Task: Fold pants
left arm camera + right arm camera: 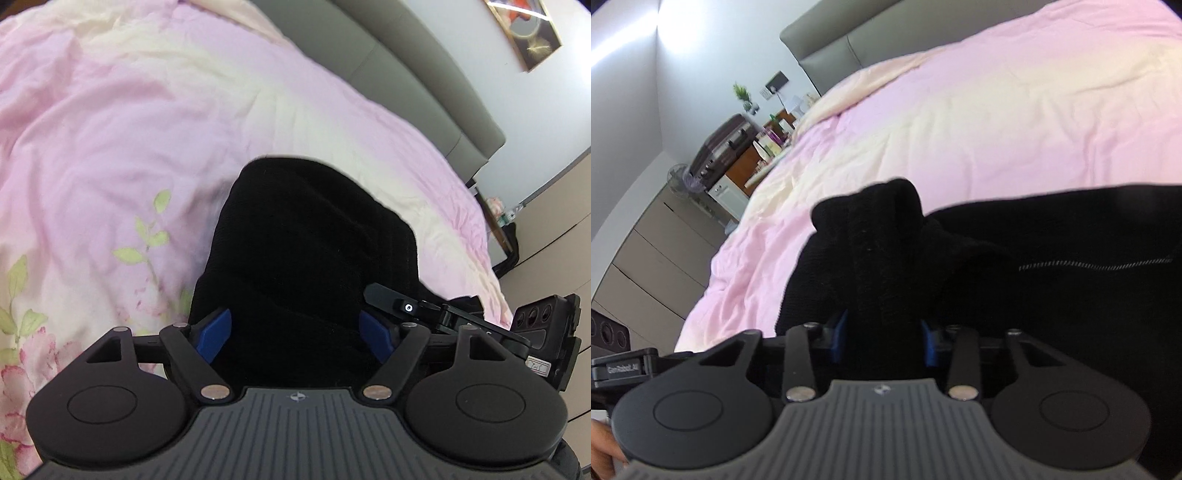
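The pants [310,236], black and bunched, lie on a bed under a pink quilt [110,129] with a floral print at the left edge of the left wrist view. In that view the left gripper [295,332] stands with its blue pads [214,334] wide apart; dark cloth fills the space between them, but whether the pads press on it cannot be told. To its right the other gripper's body shows, just beside it. A grey headboard [406,74] runs behind the bed, with a framed picture [524,33] on the wall.

In the right wrist view a suitcase [724,147] and a nightstand sit far left by the wall. The right gripper [884,343] has its jaws drawn in on a raised ridge of the pants [879,266], pinched between the pads. The rest of the pants spreads right across the quilt [997,129].
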`<state>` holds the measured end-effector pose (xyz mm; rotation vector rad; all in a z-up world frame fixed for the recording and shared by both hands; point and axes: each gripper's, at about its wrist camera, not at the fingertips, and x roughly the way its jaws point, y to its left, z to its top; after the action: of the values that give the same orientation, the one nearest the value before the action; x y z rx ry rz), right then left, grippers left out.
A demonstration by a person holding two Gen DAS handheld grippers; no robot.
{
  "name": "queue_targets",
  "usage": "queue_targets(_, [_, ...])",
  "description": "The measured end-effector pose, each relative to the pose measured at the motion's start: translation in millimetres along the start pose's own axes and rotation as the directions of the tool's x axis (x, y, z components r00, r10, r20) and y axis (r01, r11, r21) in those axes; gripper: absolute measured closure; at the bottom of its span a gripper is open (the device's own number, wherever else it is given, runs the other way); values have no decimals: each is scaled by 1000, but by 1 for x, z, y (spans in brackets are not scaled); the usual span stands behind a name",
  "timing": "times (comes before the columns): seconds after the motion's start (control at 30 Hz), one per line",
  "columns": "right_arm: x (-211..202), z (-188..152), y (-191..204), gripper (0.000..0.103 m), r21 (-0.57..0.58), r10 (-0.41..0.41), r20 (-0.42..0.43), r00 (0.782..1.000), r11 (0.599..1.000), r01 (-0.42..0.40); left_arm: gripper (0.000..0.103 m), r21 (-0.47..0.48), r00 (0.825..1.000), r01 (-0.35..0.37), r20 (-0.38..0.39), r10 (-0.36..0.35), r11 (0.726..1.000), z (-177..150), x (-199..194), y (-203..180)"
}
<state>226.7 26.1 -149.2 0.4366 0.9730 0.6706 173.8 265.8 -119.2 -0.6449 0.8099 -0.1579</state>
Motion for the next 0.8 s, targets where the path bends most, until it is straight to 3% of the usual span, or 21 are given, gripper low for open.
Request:
queue_targets(0.1, [-28,11,0,81,19,71,81,994,997,-72,21,55,993,58,95,-63,997,1,-17,-10])
queue_targets(0.17, [-39,16,-2,82,16,55,97,994,998,-57,18,52,991,76,102,-81,996,1,-20,-12])
queue_targets(0.27, [-35,15,-20,81,73,-32,70,997,997,27,17,26,999,36,36,-37,999,1,-7,-7])
queue_targets(0.37, [-17,2,-40,80,98,-133,17,991,987,130,15,19,997,0,-79,2,1000,-4,13,-3])
queue_targets(0.53, [-21,-3,-50,65,126,-107,13,994,986,105,14,151,977,-117,-161,141,982,-19,33,-14])
queue_targets(0.67, [-55,-8,-22,55,-81,-236,115,965,966,246,14,157,978,-123,-150,147,980,-21,30,-16])
queue_targets(0.8, [-64,-34,-4,61,-254,-172,79,982,949,187,13,157,976,-125,-156,150,980,-22,29,-16])
